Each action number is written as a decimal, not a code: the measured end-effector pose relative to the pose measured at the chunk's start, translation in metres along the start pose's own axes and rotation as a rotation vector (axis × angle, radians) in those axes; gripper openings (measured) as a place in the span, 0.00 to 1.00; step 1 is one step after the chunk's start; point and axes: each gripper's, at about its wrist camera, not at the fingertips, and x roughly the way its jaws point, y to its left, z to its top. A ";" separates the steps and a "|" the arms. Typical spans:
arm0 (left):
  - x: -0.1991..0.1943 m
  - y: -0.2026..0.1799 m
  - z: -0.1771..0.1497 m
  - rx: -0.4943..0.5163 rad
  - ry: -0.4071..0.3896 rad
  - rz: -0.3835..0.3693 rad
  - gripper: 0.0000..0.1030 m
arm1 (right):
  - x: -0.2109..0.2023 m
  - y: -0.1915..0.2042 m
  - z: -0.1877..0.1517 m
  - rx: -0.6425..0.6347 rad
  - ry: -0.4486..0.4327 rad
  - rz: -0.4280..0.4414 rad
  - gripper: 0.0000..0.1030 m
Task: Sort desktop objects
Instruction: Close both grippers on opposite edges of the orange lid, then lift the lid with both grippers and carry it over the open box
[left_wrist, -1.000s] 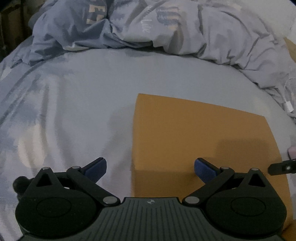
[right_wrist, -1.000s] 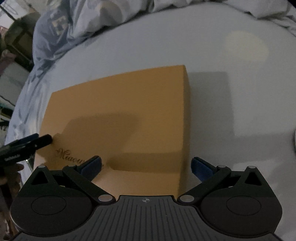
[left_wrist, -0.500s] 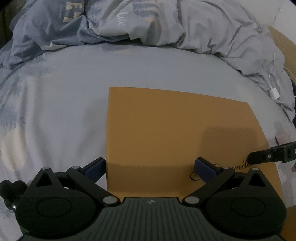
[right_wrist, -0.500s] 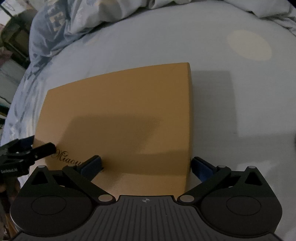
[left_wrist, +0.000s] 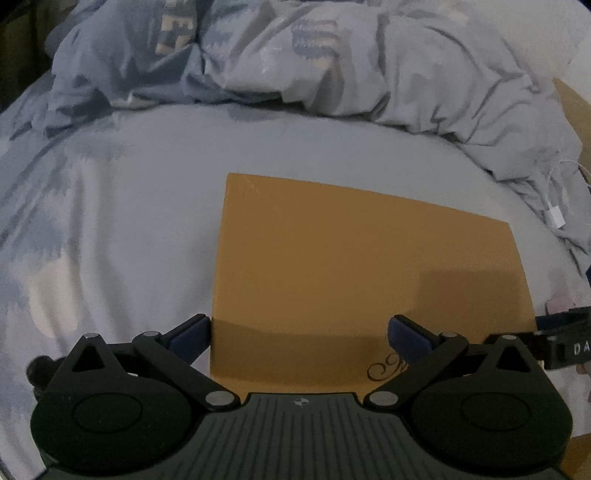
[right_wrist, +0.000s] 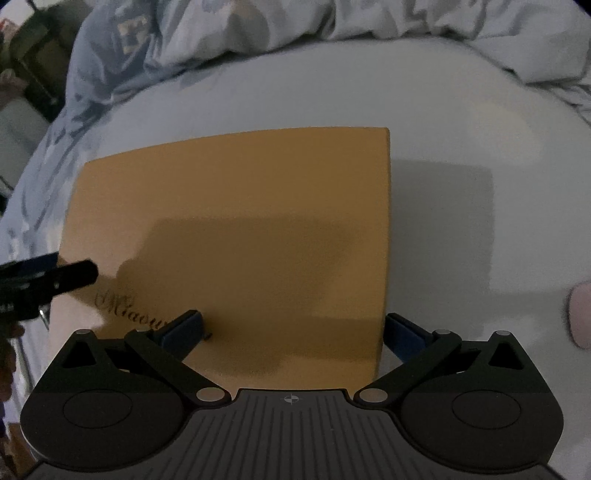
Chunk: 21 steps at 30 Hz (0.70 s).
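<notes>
- The left gripper (left_wrist: 299, 334) stands wide open and holds nothing; its left pad sits just beside the near left edge of the orange box (left_wrist: 354, 266), its right pad over the lid by the script lettering. If it closes here, I judge it clamps only one corner — the box may pivot or the lid may lift alone.
- The right gripper (right_wrist: 293, 328) is likewise spread wide and empty, one pad on the lid, the other just off the box's right side. The two grippers crowd the same near edge, and the left one's tip already shows at the right view's border, so a careless sweep could knock them together.
- The box lies flat on the pale bedsheet (left_wrist: 140, 206); soft bedding gives under a push, so it may tilt rather than slide.
- Farther off, the rumpled duvet (left_wrist: 332, 66) and a white cable (left_wrist: 556, 218) — dim and hard to read — could snag anything pushed that way.
</notes>
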 end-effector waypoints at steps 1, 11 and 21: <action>-0.004 -0.002 0.001 0.005 -0.009 -0.002 1.00 | -0.004 0.001 0.000 0.000 -0.012 -0.004 1.00; -0.044 -0.022 0.016 0.014 -0.092 -0.019 1.00 | -0.049 0.001 0.008 0.019 -0.118 -0.024 1.00; -0.093 -0.040 0.023 0.048 -0.193 -0.005 1.00 | -0.103 0.017 0.004 -0.017 -0.196 -0.024 1.00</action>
